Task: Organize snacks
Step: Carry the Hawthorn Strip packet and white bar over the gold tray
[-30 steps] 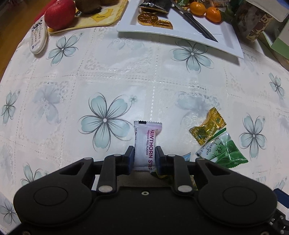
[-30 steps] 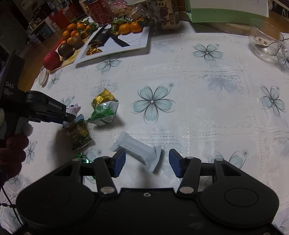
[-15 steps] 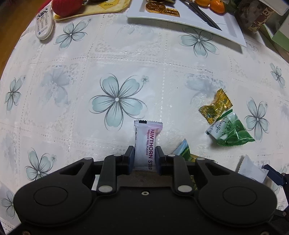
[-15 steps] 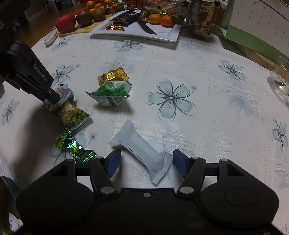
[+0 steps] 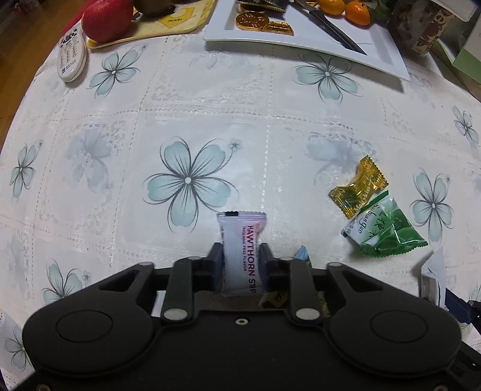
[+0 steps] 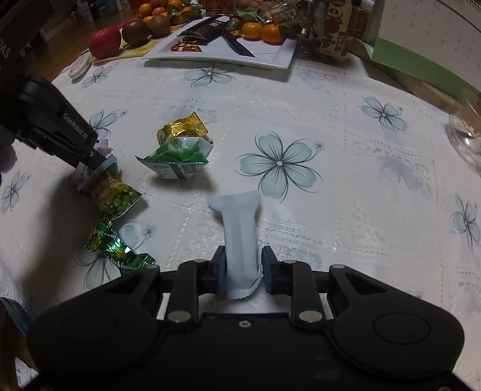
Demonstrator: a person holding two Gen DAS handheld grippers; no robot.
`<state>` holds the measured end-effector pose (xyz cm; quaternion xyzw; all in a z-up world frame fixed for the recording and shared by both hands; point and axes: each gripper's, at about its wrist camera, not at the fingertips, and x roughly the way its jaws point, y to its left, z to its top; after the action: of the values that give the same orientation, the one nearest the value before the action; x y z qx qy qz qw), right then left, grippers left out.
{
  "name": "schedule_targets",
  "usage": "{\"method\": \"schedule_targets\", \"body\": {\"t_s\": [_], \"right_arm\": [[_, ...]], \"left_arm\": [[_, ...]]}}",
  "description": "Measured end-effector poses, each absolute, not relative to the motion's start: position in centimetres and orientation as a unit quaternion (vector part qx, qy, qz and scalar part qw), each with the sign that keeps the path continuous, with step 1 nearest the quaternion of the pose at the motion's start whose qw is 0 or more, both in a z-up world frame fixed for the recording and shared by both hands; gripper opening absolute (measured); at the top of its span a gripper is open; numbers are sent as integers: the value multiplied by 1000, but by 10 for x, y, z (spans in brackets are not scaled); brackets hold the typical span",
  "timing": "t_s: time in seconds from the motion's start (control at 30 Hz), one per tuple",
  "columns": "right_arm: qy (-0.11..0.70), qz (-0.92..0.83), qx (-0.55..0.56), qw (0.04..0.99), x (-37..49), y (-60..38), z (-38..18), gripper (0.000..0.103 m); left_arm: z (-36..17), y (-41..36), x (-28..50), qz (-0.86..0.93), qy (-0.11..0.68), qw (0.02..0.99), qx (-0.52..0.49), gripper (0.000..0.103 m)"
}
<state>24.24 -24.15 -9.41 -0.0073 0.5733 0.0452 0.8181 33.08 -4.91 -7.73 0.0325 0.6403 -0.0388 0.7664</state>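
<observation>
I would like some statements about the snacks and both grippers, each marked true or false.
1. The left gripper is shut on the white hawthorn strip packet. True.
2. The right gripper is open and empty. False: it is shut on the plain pale grey packet.
3. A black-handled knife lies on the white rectangular plate. True.
4. The gold foil candy is on that plate. False: it lies on the flowered tablecloth.

Floral tablecloth (image 5: 240, 99): white tray (image 5: 387, 61), remote (image 5: 70, 57), gold candy (image 5: 357, 188), green packet (image 5: 387, 233).
</observation>
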Motion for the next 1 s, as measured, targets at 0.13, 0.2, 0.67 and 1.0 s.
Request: {"method": "schedule_targets", "body": {"t_s": [0.13,0.2,0.67,1.0], "right_arm": [[581,12,65,811,239,-263,-89,23],[573,-8,99,813,233,-274,-82,23],[507,-62,231,828,108,-257,2,24],[512,-71,220,828,20,-213,28,24]], "left_arm": [[-64,-46,316,-39,633,773,18,27],[-51,-44,303,-46,626,778,15,27],[22,-35,173,-77,574,815,25,27],[17,-43,78,-103,570,814,49,27]]}}
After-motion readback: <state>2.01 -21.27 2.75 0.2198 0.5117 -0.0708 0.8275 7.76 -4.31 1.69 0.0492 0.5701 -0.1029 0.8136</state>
